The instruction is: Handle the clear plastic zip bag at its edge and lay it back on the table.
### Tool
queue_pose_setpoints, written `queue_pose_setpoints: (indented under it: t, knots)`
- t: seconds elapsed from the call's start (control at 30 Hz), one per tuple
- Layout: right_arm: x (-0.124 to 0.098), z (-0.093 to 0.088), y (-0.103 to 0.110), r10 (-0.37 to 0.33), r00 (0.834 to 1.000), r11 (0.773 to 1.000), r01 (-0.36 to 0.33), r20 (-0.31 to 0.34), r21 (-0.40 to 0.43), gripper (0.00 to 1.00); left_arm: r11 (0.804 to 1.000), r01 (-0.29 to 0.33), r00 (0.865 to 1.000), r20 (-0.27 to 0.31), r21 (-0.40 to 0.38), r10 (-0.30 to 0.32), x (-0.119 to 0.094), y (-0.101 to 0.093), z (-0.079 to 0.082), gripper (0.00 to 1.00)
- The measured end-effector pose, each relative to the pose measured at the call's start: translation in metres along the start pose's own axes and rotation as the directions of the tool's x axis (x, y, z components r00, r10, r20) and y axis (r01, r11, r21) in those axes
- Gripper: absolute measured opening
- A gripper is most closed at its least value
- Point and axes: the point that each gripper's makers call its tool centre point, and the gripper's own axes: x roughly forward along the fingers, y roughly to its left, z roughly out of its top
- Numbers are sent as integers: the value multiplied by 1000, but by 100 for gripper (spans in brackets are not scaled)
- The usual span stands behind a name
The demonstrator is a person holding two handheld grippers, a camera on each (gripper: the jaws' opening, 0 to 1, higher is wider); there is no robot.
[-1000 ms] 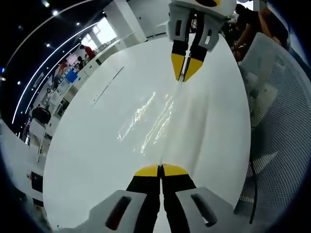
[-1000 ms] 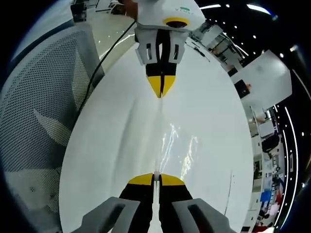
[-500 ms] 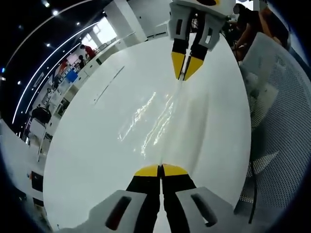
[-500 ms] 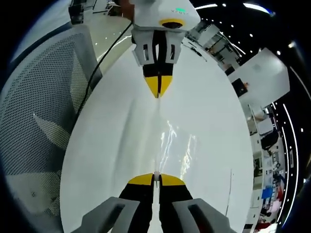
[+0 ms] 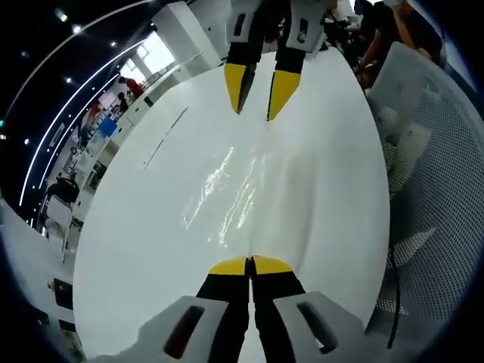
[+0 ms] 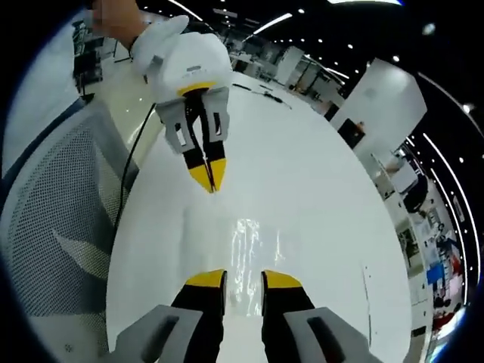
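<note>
One clear plastic zip bag point(image 5: 234, 189) is lying flat on the round white surface point(image 5: 136, 227), showing mostly as wrinkled glare; in the right gripper view the bag point(image 6: 249, 242) is stretching from just ahead of that gripper's tips toward the other gripper.

In the left gripper view, the left gripper point(image 5: 250, 265), with its black and yellow-tipped fingers point(image 5: 229, 266), is reaching up from the bottom with the fingers pressed together, and the near edge of the bag is sitting right at that closed seam, so it is looking pinched there, though the thin film itself is hard to make out between the tips. In the right gripper view the left gripper point(image 6: 210, 180) is coming in from the upper left, its tips tight together and meeting the far end of the bag.

The right gripper point(image 6: 243, 278) is showing its yellow fingers point(image 6: 205, 279) spread apart, with bare gap between them and the bag lying ahead of and below them, not gripped. In the left gripper view the right gripper point(image 5: 255, 94) is hanging at the top, fingers parted, just above the far edge of the bag.

A white mesh-backed chair point(image 5: 435, 189) is standing beside the surface, and a lit room with desks is stretching behind.
</note>
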Motion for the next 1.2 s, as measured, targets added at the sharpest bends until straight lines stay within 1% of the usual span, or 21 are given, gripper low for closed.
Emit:
queue_pose_setpoints:
  t: [0.03, 0.1, 0.2, 0.33, 0.53, 0.77, 0.93, 1.2]
  knots:
    - [0, 1, -1, 1, 1000, 1000, -1, 5, 12, 21, 1000, 0, 1000, 0, 2, 0, 0, 0, 0, 0]
    - [1, 2, -3, -3, 1000, 1000, 3, 7, 24, 23, 1000, -1, 1000, 1, 5, 1, -1, 0, 1, 0]
    - [4, 1, -2, -1, 1000, 1000, 1, 1, 24, 23, 1000, -3, 1000, 3, 4, 3, -3, 1, 3, 0]
    - [6, 5, -1, 0, 1000, 1000, 0, 3, 13, 23, 1000, -5, 1000, 5, 7, 5, -1, 3, 4, 0]
    - [11, 7, -3, 6, 1000, 1000, -6, -5, 7, 23, 1000, -3, 1000, 11, 16, 3, -2, 1, 8, 0]
    - [19, 8, -4, 16, 1000, 1000, -16, -10, 3, 23, 999, -4, 1000, 10, 35, 4, -3, -1, 7, 0]
    - [22, 8, 0, 32, 999, 999, -32, -15, -3, 23, 999, -3, 1000, 9, 42, 2, -2, -3, 6, 0]
    - [27, 3, 8, 64, 997, 998, -64, -32, -14, 23, 999, -2, 1000, 7, 51, 1, -5, -5, 5, 0]
